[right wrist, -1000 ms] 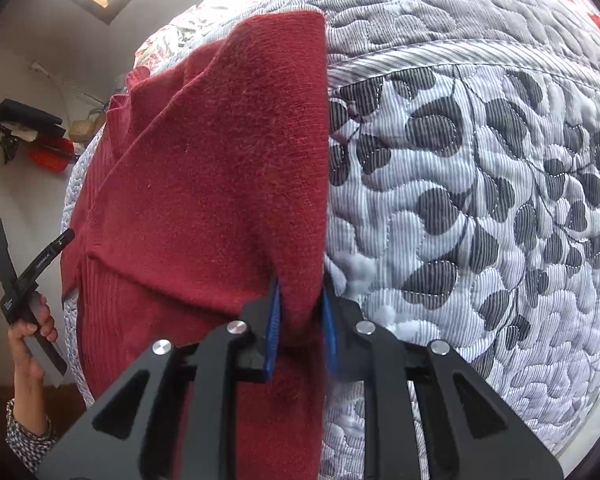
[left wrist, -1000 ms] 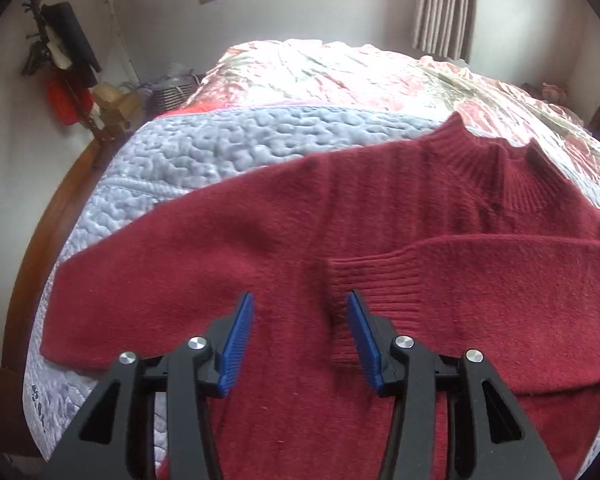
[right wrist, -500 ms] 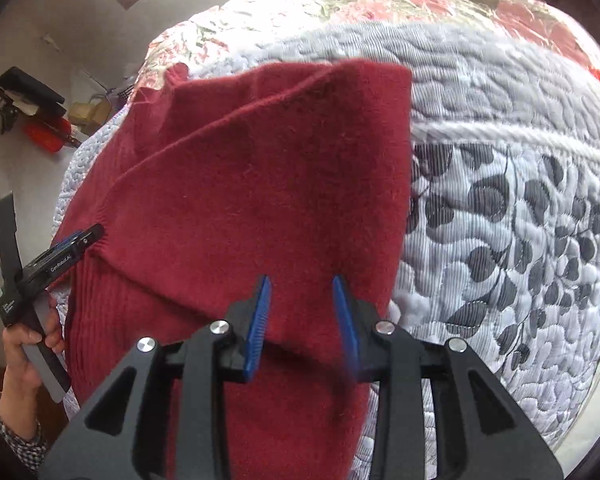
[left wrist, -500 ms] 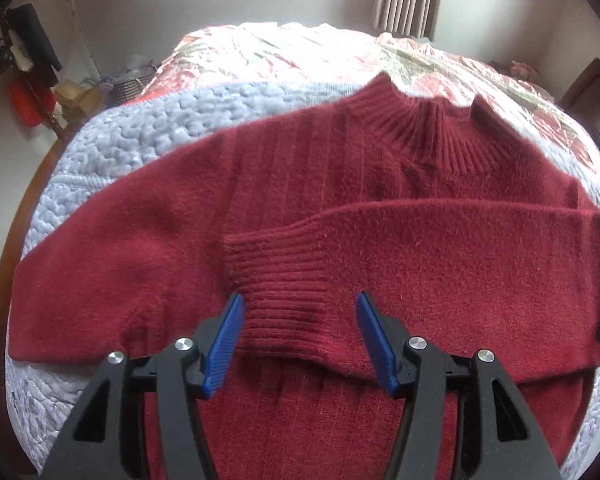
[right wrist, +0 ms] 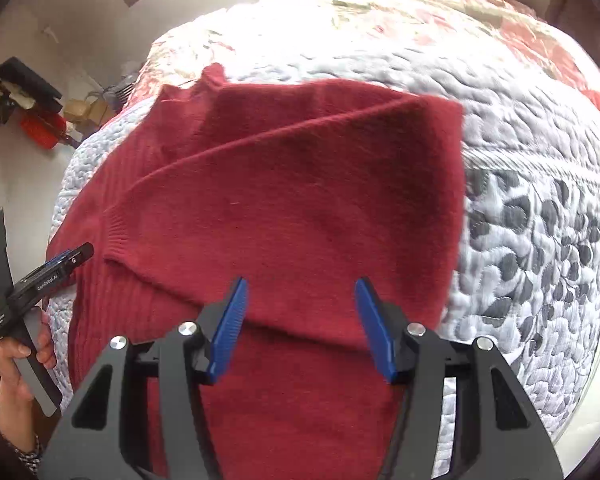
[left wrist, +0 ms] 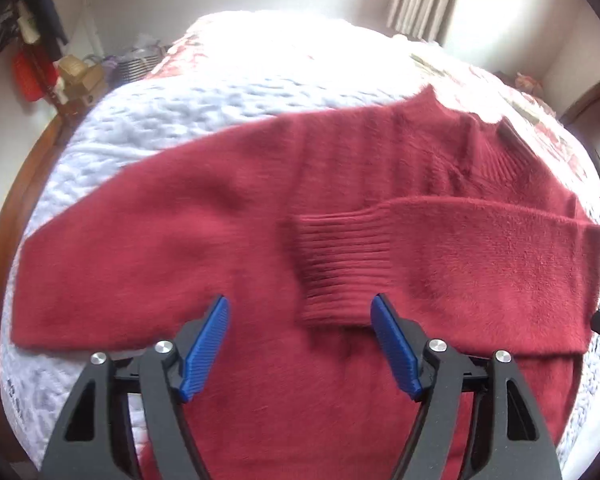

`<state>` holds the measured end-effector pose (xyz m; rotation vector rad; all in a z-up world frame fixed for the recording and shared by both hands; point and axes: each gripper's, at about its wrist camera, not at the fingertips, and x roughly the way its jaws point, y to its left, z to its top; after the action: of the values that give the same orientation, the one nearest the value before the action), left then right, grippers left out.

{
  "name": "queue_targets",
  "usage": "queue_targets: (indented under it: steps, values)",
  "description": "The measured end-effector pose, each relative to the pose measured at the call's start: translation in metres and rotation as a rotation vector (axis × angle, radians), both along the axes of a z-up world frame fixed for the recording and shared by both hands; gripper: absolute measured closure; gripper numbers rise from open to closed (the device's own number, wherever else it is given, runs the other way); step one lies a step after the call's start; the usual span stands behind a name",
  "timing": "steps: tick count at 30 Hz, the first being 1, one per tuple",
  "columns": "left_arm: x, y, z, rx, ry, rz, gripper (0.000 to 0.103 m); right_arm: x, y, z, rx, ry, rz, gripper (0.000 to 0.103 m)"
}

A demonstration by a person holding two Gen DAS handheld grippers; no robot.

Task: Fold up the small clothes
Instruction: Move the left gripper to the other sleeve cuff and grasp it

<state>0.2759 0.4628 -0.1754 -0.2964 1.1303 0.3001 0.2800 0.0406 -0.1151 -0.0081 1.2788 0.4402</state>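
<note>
- Both grippers, left gripper [left wrist: 298,344] and right gripper [right wrist: 300,326], hover jaws apart, gripping nothing.
- Fuzzy dark-red sweater [left wrist: 260,216] lies flat on a quilted bedspread [left wrist: 188,120], one ribbed-cuffed sleeve [left wrist: 440,256] folded across its chest.

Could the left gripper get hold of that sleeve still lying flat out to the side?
Probably yes. The left gripper is open and empty above the red sweater, and the unfolded sleeve lies flat on the quilt with nothing on it. The way looks clear.
</note>
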Motion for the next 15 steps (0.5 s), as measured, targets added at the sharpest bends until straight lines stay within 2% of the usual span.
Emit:
queue_targets:
  steps: [5,10,12,15]
  values:
    - [-0.063,0.09,0.007,-0.014,0.032,0.152,0.026,-0.012,0.074,0.009,0.022,-0.002,0.102,0.044]
    - [-0.13,0.183,0.0,-0.036,0.085,0.319,0.024,-0.02,0.136,0.002,0.012,0.016,0.161,0.044]
    - [-0.155,0.218,-0.007,-0.078,0.092,0.392,0.024,-0.025,0.151,-0.002,-0.002,0.018,0.174,0.044]
    - [-0.184,0.269,-0.026,-0.205,0.08,0.503,0.024,-0.026,0.17,-0.009,-0.015,0.027,0.176,0.044]
